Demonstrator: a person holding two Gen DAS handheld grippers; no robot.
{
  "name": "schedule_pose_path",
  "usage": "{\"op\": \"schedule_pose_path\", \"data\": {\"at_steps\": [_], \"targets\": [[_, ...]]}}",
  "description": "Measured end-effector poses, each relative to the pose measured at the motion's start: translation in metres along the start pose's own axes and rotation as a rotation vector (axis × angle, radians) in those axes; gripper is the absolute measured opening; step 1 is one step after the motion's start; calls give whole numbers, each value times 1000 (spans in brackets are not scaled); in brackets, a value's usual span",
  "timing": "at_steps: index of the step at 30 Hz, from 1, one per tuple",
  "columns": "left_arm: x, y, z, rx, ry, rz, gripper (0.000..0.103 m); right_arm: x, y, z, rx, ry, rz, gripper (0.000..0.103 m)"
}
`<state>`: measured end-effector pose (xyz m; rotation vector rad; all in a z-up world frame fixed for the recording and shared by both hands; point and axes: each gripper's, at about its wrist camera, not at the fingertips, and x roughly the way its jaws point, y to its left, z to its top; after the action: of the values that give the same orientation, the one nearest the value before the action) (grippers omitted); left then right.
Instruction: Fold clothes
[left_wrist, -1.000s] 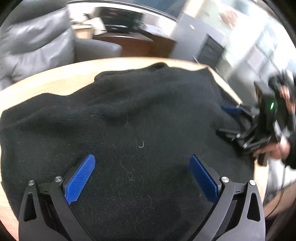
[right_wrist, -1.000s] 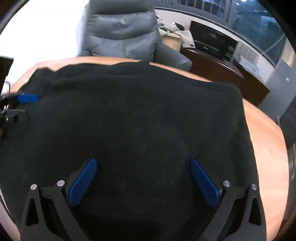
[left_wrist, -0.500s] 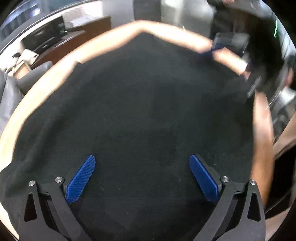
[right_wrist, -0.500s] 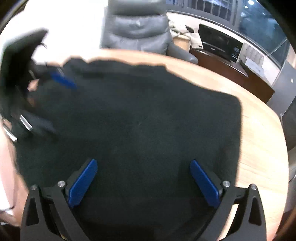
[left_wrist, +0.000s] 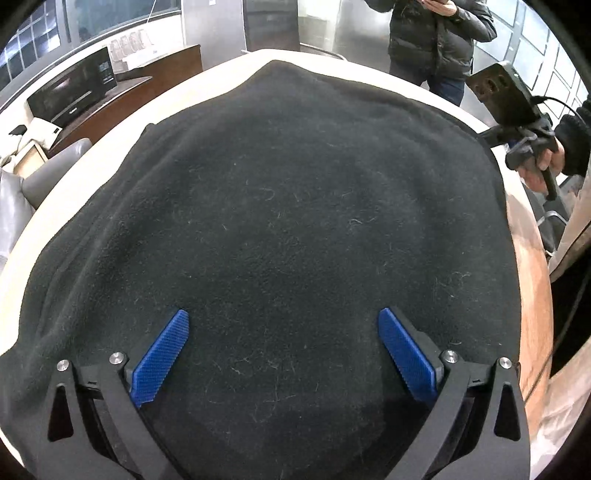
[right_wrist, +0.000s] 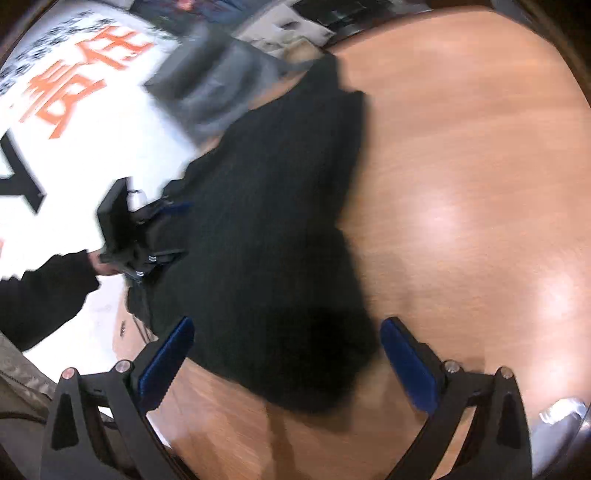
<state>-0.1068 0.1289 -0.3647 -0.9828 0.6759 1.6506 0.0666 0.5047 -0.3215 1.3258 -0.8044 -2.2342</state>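
A black fleece garment lies spread flat on a round wooden table. My left gripper is open just above the garment's near part, with nothing between its blue pads. My right gripper is open and empty over the garment's near corner and the bare tabletop. In the left wrist view the right gripper shows at the far right, off the garment's edge. In the blurred right wrist view the left gripper sits at the garment's left edge.
A person in a dark jacket stands beyond the table's far edge. A grey leather chair and a dark cabinet with a black appliance stand to the left. The table edge runs close on the right.
Both grippers have swung to new positions around the table. The right gripper pulled back off the garment to its corner, over bare wood. Both stayed open.
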Motion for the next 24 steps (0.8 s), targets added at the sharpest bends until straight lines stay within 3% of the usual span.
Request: {"op": "schedule_pose_path", "data": {"at_steps": [3,5,6,8,13,17,19,21,24], "targets": [[2,-2,1,4,-2,11,103,9,11,-2,-31,-32,9,100],[4,-3,4,0,-5,20,103,13,12,1,-19,-34,2,43],[5,-5,6,-4,-7,25,103,15,12,4,-10,-31,-2,43],[8,-7,11,-14,-10,36,103,20,12,10,7,-23,-10,32],[37,-38,53,-107,-27,78,103,-22,36,49,-37,-138,-26,29],[74,-78,117,-168,-47,82,103,-69,71,95,-204,-193,-74,29],[78,-90,140,-161,-63,67,95,-83,85,106,-286,-174,-116,29],[68,-78,127,-164,-65,90,95,-95,93,112,-340,-144,-142,29],[53,-60,107,-170,-69,125,103,-105,99,108,-382,-105,-127,29]]}}
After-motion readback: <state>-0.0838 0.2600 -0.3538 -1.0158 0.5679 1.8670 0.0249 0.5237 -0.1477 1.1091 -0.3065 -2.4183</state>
